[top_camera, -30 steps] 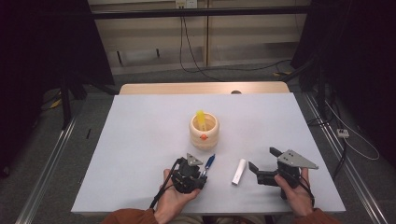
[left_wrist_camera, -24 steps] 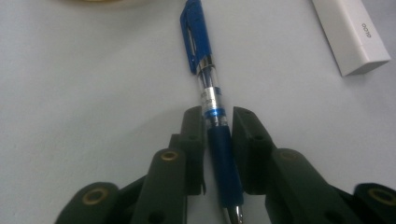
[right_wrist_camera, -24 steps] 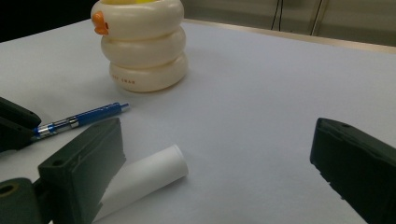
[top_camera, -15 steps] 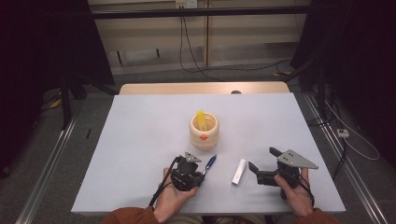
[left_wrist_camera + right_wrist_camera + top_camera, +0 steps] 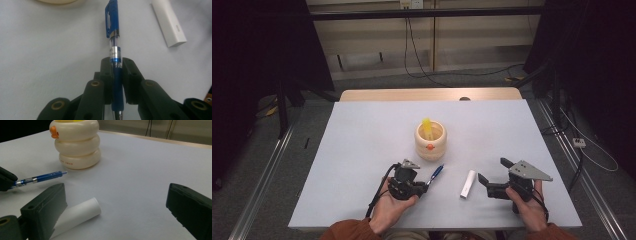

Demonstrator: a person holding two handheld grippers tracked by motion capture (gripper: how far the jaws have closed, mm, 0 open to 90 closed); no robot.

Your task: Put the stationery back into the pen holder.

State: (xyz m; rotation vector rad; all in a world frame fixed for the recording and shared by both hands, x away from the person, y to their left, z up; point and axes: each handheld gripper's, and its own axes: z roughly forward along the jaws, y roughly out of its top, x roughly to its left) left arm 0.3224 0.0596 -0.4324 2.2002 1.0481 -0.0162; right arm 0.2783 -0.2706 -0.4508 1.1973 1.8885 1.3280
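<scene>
Since the earlier frame the left claw [image 5: 421, 187] has been closing, and now it's clamped tight on the blue pen [image 5: 114, 47]. The right hand hasn't budged.

Starting nearest, at the bottom of the high view: the left hand [image 5: 391, 206] comes in lower centre, palm up under the claw body, cable looping off to its left. The claw points toward the upper right of the frame, low to the grey surface [image 5: 362, 150]. In the left gripper view both pads press on the pen's dark grip, and the capped, clipped end sticks out past the tips toward the top of the frame, with the pen tip down at the bottom edge between the jaws.

Lower right, the right hand [image 5: 527, 205] wraps its claw [image 5: 491, 175] from below, jaws spread wide and aimed left, nothing between them. Just left of those jaws lies a white stick-shaped thing [image 5: 468, 183], flat on the surface, close but apart.

Further back, mid-frame, sits a cream ringed pot [image 5: 430, 140] with a little orange duck bill, something yellow [image 5: 427, 127] poking out the top. The pen's free end points toward it, not touching.
</scene>
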